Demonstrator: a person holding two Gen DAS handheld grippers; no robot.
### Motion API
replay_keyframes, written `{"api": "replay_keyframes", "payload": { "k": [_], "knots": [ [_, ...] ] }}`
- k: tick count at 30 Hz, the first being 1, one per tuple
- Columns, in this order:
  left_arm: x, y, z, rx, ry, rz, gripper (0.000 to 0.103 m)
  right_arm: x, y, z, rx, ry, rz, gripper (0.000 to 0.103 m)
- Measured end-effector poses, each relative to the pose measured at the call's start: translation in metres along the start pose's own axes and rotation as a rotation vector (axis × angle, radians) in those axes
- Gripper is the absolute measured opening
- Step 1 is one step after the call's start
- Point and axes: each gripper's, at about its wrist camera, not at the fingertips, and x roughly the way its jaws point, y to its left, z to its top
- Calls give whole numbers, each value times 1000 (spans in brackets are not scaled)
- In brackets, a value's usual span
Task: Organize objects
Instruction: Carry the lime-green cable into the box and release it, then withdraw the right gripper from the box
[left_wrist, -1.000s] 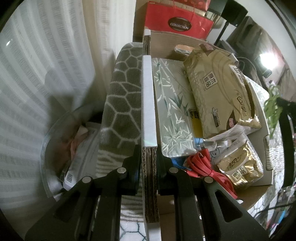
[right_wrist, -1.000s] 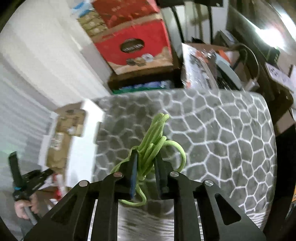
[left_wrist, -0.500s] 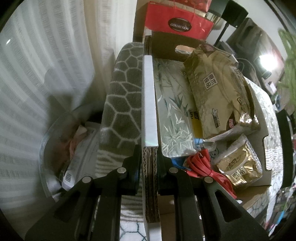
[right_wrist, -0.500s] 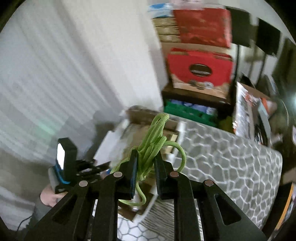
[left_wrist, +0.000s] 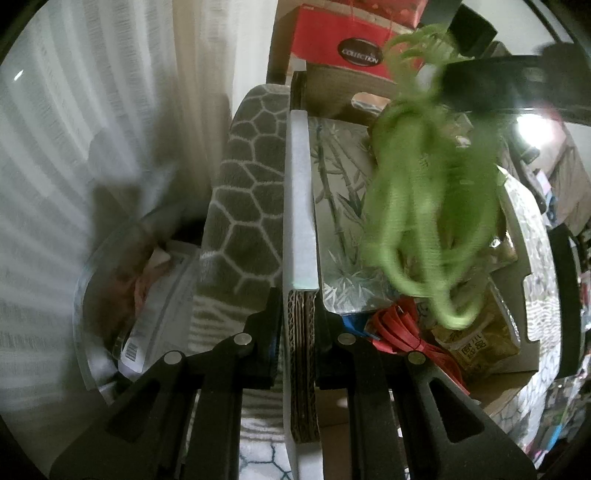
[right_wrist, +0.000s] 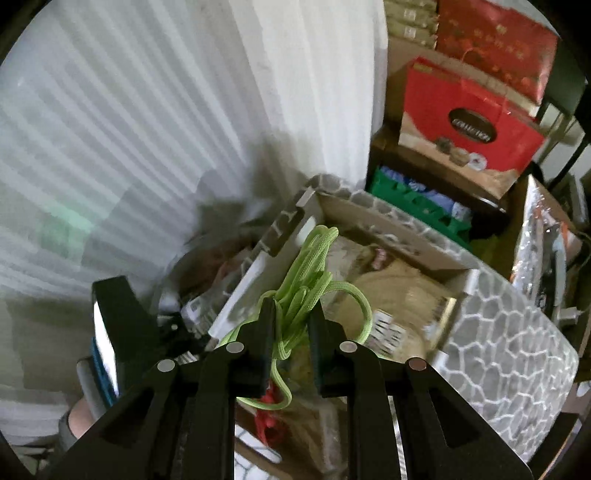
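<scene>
My right jaws (right_wrist: 290, 332) are clamped on one bundle of green cord (right_wrist: 310, 273), tipped steeply down over the open cardboard box (right_wrist: 391, 236). Left jaws (left_wrist: 301, 325) are pinched tight on the box's side wall (left_wrist: 300, 206), also angled down. Inside I count one bamboo-print pack (left_wrist: 340, 221) and one red strap (left_wrist: 402, 332).

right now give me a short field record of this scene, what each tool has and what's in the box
left tool: shut on cardboard box wall
right tool: shut on green cord bundle, above the box
box contents: bamboo-print pack, gold bags, red strap
beside box: grey hexagon mat
behind: red gift box
</scene>
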Motion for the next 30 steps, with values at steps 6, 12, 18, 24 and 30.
{"api": "replay_keyframes", "payload": {
  "k": [6, 12, 18, 24, 30],
  "knots": [
    [1, -1, -2, 12, -5, 12, 12, 37, 8, 11, -68, 47, -65, 29],
    [0, 0, -3, 13, -5, 10, 12, 28, 9, 13, -75, -36, -94, 51],
    [-1, 0, -3, 10, -5, 8, 12, -1, -4, 16, -23, -88, -72, 51],
    [-1, -1, -3, 7, -3, 7, 12, -2, -13, 5, 8, -56, -49, 49],
    [-1, -3, -3, 21, -2, 20, 12, -21, -12, -16, -2, -103, -25, 50]
  ]
}}
